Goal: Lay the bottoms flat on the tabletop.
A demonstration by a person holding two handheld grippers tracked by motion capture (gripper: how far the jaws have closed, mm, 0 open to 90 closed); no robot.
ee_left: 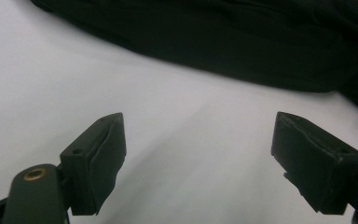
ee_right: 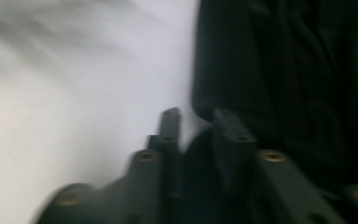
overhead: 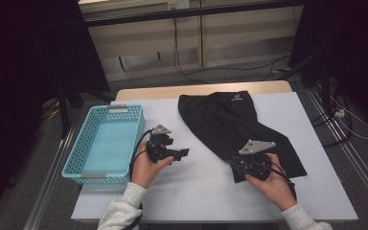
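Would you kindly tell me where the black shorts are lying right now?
In the high view, the black shorts lie spread on the right half of the white table, right of the blue basket, their near hem at the right gripper.

Two black handheld grippers: left gripper point(overhead: 182, 153), right gripper point(overhead: 235, 164). Each has a grey three-cornered plate on top and black cables trailing back. Jaws are black blocks with rubbery pads point(ee_left: 100, 161); brass-coloured screws point(ee_right: 273, 156) on the arms. Person wears light grey sleeves point(overhead: 122, 208).
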